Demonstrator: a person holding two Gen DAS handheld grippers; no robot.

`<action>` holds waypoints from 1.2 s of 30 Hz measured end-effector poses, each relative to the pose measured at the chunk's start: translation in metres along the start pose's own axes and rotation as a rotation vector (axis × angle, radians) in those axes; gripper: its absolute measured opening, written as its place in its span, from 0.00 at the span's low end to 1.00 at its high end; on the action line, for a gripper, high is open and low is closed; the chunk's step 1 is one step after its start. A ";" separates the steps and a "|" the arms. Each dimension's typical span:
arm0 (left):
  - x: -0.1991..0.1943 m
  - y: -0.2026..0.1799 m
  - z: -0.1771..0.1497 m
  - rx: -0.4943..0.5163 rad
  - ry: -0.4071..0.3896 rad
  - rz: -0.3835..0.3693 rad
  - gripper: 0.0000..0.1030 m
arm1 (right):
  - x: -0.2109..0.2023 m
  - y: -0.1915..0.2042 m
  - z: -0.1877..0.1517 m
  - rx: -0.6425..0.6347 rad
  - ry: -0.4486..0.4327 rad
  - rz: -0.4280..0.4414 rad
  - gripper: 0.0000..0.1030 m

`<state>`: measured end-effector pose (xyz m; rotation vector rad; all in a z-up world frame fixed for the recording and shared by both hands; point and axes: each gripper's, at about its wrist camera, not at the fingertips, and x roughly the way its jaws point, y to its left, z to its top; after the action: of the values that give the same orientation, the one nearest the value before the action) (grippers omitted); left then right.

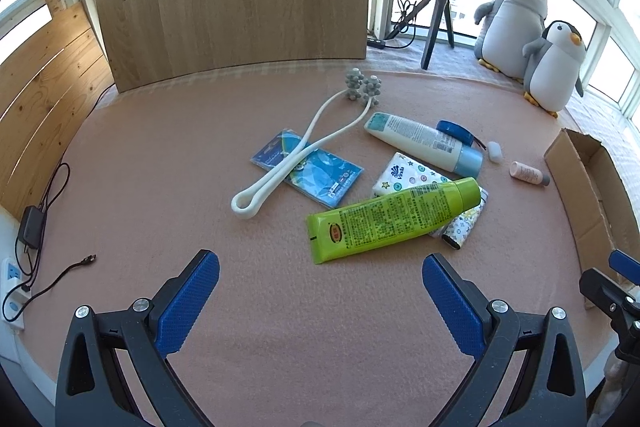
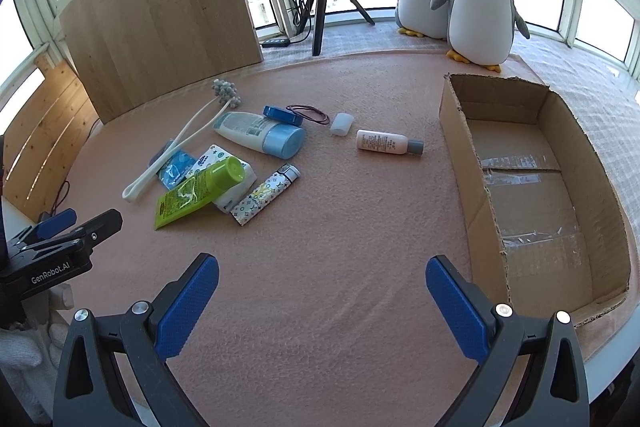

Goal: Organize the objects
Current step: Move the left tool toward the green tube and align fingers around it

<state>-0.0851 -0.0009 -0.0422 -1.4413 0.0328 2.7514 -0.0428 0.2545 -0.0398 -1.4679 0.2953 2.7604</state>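
Left gripper (image 1: pixel 320 275): jaws spread wide, empty, hovering over the near edge of the pink mat (image 1: pixel 160 155), facing the pile, probably lining up a first pick.
Right gripper (image 2: pixel 322 277): also wide and empty, just left of the cardboard box (image 2: pixel 456 115).
Green tube (image 1: pixel 392 219): nearest the left gripper, propped on a tissue pack (image 1: pixel 404 175) and a patterned lighter (image 2: pixel 266 199), so likely lifted first.
Small pink bottle (image 2: pixel 384 142): lying alone between pile and box, an easy reach for the right gripper.
Box: empty along the mat's right edge, seemingly the destination.
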 end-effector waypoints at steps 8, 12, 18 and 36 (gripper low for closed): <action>0.039 0.006 0.025 -0.014 0.028 0.014 0.92 | 0.000 -0.013 -0.002 0.032 0.002 -0.002 0.99; 0.057 -0.004 0.040 0.015 0.050 -0.011 0.80 | 0.000 -0.023 -0.005 0.059 0.010 -0.003 0.99; 0.088 -0.017 0.058 0.017 0.106 -0.061 0.66 | -0.004 -0.035 -0.008 0.086 0.004 -0.006 0.99; 0.117 -0.006 0.048 -0.049 0.197 -0.180 0.60 | 0.006 -0.046 -0.006 0.097 0.028 0.053 0.99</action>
<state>-0.1903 0.0089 -0.1111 -1.6350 -0.1519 2.4770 -0.0371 0.2983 -0.0552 -1.4987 0.4685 2.7238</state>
